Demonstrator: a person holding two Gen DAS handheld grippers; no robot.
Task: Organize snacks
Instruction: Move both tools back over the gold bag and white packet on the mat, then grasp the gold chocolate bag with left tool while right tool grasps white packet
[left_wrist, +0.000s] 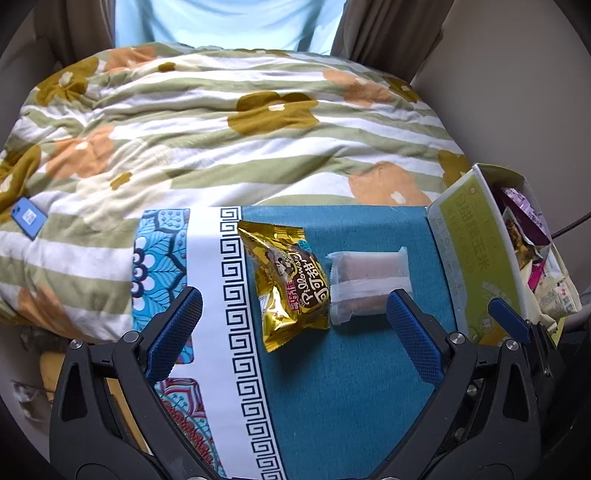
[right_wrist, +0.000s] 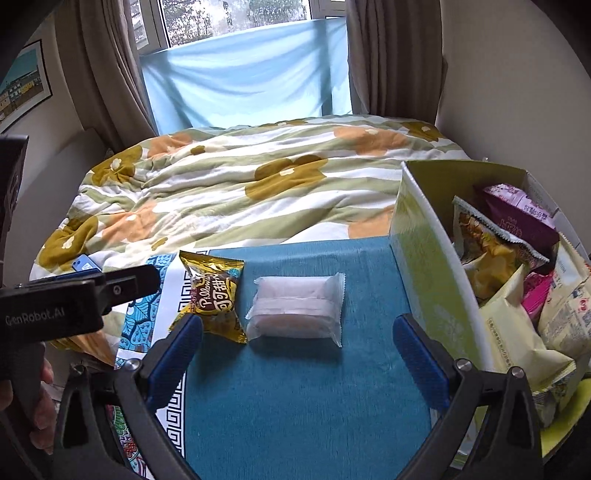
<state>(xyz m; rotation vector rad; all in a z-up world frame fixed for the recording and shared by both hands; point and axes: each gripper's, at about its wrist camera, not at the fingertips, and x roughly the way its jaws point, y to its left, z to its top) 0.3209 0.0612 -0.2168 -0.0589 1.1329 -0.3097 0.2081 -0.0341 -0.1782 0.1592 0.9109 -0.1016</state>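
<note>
A gold snack packet (left_wrist: 286, 284) (right_wrist: 214, 295) and a clear-wrapped cake (left_wrist: 369, 286) (right_wrist: 297, 308) lie side by side on the teal cloth (left_wrist: 351, 387) (right_wrist: 306, 398). A green cardboard box (left_wrist: 476, 251) (right_wrist: 432, 266) with several snack bags stands at the right. My left gripper (left_wrist: 295, 314) is open and empty, just short of both packets. My right gripper (right_wrist: 297, 345) is open and empty, near the wrapped cake; one of its fingers (left_wrist: 508, 319) shows by the box in the left wrist view.
A flowered quilt (left_wrist: 221, 129) (right_wrist: 258, 177) covers the bed behind the cloth. A blue phone (left_wrist: 27, 218) (right_wrist: 83, 263) lies on the quilt at the left. The left gripper's body (right_wrist: 55, 306) fills the left side of the right wrist view. Curtains and a window stand beyond.
</note>
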